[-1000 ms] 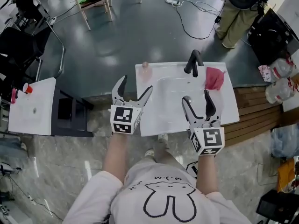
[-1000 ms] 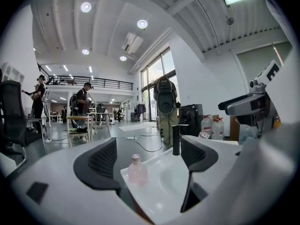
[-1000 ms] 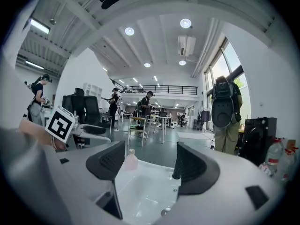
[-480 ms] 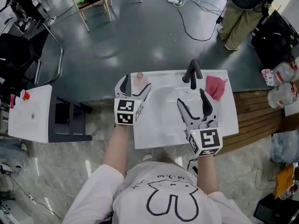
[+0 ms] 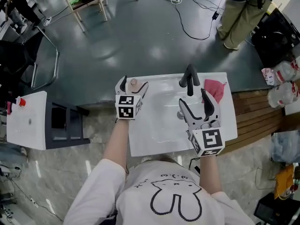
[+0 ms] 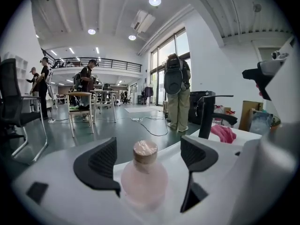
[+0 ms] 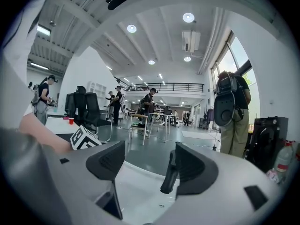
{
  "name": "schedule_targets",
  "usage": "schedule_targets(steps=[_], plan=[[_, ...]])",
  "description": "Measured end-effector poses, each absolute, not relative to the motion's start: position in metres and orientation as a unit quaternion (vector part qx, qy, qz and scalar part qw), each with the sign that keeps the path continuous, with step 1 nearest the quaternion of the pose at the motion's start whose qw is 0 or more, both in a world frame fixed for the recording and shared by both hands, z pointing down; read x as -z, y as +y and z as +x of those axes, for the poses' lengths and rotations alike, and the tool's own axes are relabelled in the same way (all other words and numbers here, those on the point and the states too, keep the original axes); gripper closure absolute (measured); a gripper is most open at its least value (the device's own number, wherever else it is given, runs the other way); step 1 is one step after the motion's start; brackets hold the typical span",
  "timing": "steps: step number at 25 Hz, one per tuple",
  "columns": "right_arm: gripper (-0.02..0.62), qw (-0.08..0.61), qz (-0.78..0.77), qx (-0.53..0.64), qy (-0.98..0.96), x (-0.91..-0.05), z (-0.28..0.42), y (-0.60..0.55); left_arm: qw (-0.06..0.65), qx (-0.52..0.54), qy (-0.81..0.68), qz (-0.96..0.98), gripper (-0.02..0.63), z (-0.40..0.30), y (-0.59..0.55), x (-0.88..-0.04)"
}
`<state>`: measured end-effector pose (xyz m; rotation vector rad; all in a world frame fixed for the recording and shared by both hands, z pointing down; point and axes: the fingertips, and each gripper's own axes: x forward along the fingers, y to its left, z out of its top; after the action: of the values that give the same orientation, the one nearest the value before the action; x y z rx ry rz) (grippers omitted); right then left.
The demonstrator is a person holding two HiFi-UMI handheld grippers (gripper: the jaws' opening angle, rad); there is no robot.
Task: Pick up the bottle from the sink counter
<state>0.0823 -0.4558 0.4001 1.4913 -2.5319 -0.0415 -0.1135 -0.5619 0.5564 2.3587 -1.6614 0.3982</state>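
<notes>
Head view showed a small white side table point(image 5: 27, 121) at the left of the frame, standing on a dark, glossy floor point(image 5: 140, 36).

Right of it, the left tongs point(image 5: 134, 83) were spread and placed on either side of the bottle point(image 6: 144, 178). The bottle stood upright on the upper left corner of the white sink worktop point(image 5: 150, 142). It was a rounded, pale pink bottle with a cork-coloured cap. In the left gripper view a gap was visible between the bottle and each jaw. No grip had been applied.

Task progress, judged: approach complete. Closing on the bottle and lifting it remained.

Further right, a black faucet point(image 5: 188, 78) stood at the far rim of the basin. The right tongs point(image 5: 192, 97) were spread over the basin, near the faucet, with nothing between them. A pink cloth point(image 5: 214, 90) lay on the worktop just right of the faucet.

A wooden platform point(image 5: 255, 109) adjoined the worktop at the right of the frame. A person point(image 5: 240, 8) stood at the upper right, and a cable point(image 5: 190, 18) ran across the floor.
</notes>
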Motion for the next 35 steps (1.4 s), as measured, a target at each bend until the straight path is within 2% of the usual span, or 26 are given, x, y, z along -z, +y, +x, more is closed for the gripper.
schedule_targets(steps=[9,10,11,12,21,29,35], plan=[[0.253,0.111,0.532,0.003,-0.839,-0.408,0.115,-0.464,0.116,-0.166,-0.576,0.792,0.18,-0.104,-0.589,-0.582],[0.254,0.11,0.535,0.002,-0.838,-0.409,0.118,-0.464,0.109,-0.171,-0.585,0.785,0.225,-0.108,-0.59,-0.582],[0.254,0.11,0.537,0.001,-0.836,-0.41,0.121,-0.465,0.102,-0.172,-0.594,0.779,0.312,-0.111,-0.592,-0.582],[0.254,0.109,0.538,-0.001,-0.836,-0.41,0.123,-0.466,0.098,-0.172,-0.599,0.776,0.357,-0.114,-0.592,-0.582],[0.253,0.113,0.535,-0.004,-0.837,-0.414,0.122,-0.468,0.071,-0.201,-0.592,0.777,0.405,-0.112,-0.59,-0.585],[0.255,0.117,0.535,-0.008,-0.837,-0.419,0.123,-0.463,0.06,-0.204,-0.594,0.776,0.487,-0.114,-0.579,-0.579],[0.255,0.12,0.531,-0.008,-0.839,-0.419,0.116,-0.459,0.065,-0.191,-0.588,0.783,0.503,-0.116,-0.573,-0.573]])
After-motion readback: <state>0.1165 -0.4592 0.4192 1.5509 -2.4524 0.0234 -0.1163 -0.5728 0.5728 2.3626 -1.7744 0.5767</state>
